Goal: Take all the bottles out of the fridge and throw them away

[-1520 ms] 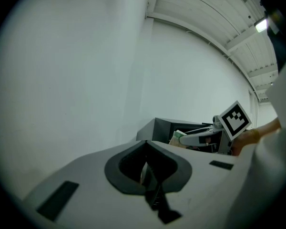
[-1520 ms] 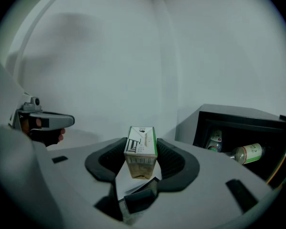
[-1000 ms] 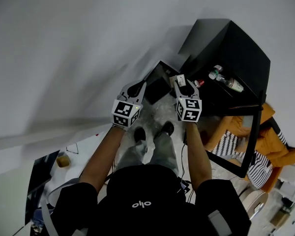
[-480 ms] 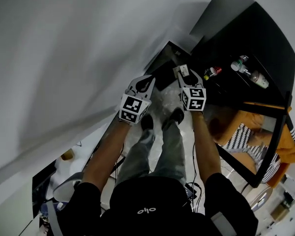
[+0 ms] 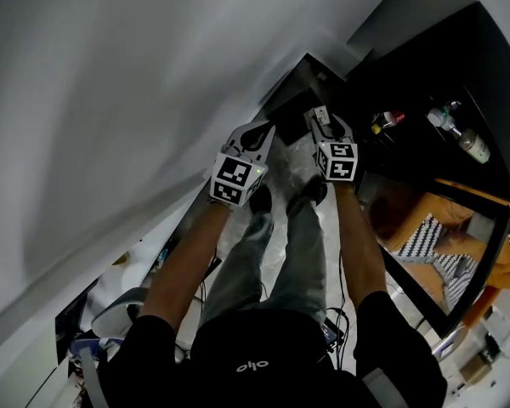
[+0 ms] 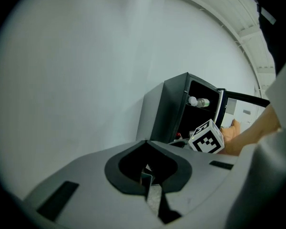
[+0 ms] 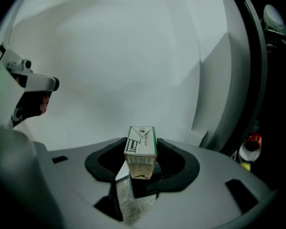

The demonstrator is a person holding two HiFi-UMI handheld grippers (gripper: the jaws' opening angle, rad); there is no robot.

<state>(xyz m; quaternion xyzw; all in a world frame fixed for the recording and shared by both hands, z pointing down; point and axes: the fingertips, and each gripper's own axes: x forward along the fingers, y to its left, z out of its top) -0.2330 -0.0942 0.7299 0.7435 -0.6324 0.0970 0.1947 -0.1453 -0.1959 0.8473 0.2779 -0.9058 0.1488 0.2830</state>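
1. Over the last second both grippers have dropped lower in front of the person, and the fridge [image 5: 459, 75] now sits further toward the upper right of the head view. The same carton is between the right gripper's jaws as before.
2. A plain white wall [image 5: 110, 83] fills the left and top of the head view, with nothing along it near the grippers.
3. The black fridge stands against that wall with its door [image 6: 222, 109] swung open, so the dark shelves face the person.
4. A dark box [image 5: 299, 96] sits at the foot of the wall beside the fridge, just ahead of both grippers. What it holds cannot be made out.
5. A pale strip of floor [image 5: 289, 172] runs between the wall and the fridge, with the person's shoes [image 5: 260, 199] on it.
6. The left gripper [image 5: 259, 133] has its jaws pressed together with nothing between them.
7. The right gripper [image 7: 141, 168] has its jaws set wide and clamped on a small green-and-white carton [image 7: 141, 147], which stands upright.
8. A clear bottle [image 5: 463, 138] lies on an upper shelf inside the fridge.
9. A red-capped bottle [image 5: 389, 120] stands lower down, nearer the fridge's front edge and the right gripper.
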